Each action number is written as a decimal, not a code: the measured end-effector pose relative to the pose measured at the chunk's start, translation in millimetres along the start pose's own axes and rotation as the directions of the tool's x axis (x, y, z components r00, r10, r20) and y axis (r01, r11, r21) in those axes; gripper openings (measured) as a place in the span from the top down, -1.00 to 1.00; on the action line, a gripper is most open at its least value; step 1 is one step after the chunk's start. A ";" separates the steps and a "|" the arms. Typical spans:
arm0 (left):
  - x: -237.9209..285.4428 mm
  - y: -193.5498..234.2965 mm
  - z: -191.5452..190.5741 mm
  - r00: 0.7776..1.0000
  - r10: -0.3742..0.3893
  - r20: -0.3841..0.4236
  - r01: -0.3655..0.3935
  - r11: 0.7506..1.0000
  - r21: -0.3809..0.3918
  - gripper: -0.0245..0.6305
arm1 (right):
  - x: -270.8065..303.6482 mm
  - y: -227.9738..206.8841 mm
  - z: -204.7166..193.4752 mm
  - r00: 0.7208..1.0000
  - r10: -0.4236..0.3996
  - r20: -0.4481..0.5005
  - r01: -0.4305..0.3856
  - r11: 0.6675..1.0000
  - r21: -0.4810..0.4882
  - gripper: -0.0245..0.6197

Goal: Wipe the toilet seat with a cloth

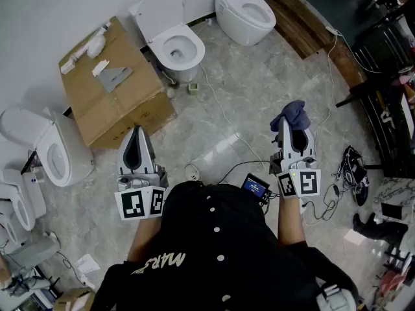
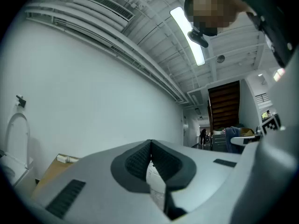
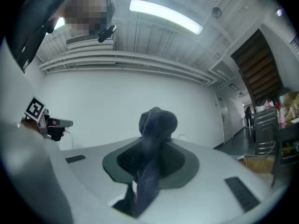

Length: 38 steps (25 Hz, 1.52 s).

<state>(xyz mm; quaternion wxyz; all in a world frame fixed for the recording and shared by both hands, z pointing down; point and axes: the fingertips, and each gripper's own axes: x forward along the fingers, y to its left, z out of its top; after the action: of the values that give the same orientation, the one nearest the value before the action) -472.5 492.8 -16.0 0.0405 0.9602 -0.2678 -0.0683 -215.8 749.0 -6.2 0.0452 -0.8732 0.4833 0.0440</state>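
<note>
I stand on a marble floor with both grippers held up near my chest. My right gripper (image 1: 290, 123) is shut on a dark blue cloth (image 1: 293, 115), which bunches above its tip; the right gripper view shows the cloth (image 3: 156, 125) pinched between the jaws of my right gripper (image 3: 152, 160) and hanging down. Nothing is held in my left gripper (image 1: 137, 135), whose jaws are pressed together (image 2: 150, 160). A white toilet (image 1: 176, 46) with its lid raised and seat down stands ahead by the wall. Both gripper views point up at the wall and ceiling.
A large cardboard box (image 1: 115, 83) lies left of that toilet. Another toilet (image 1: 246, 10) stands at the back, more toilets (image 1: 52, 154) on the left. Cables (image 1: 224, 115) run across the floor, and dark furniture (image 1: 382, 70) fills the right side.
</note>
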 end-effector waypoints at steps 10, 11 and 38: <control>5.4 11.1 -3.4 1.000 -0.001 -0.005 0.001 1.000 -0.011 0.91 | 12.6 12.4 -4.6 1.000 0.015 -0.011 -0.015 1.000 -0.001 0.68; 6.3 13.5 -3.3 1.000 -0.003 -0.004 0.003 1.000 -0.011 0.91 | 14.3 13.7 -4.9 1.000 0.012 -0.014 -0.012 1.000 -0.004 0.68; 42.7 68.7 -8.3 0.998 -0.066 -0.022 0.065 0.998 -0.022 0.91 | 34.7 -4.9 10.9 0.983 -0.166 0.080 0.167 0.986 -0.007 0.69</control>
<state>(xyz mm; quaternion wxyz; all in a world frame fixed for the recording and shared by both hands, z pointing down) -470.0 412.3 -4.6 0.0517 0.9687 -0.2350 -0.0618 -193.6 723.7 -21.0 0.0619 -0.9083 0.4062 0.0781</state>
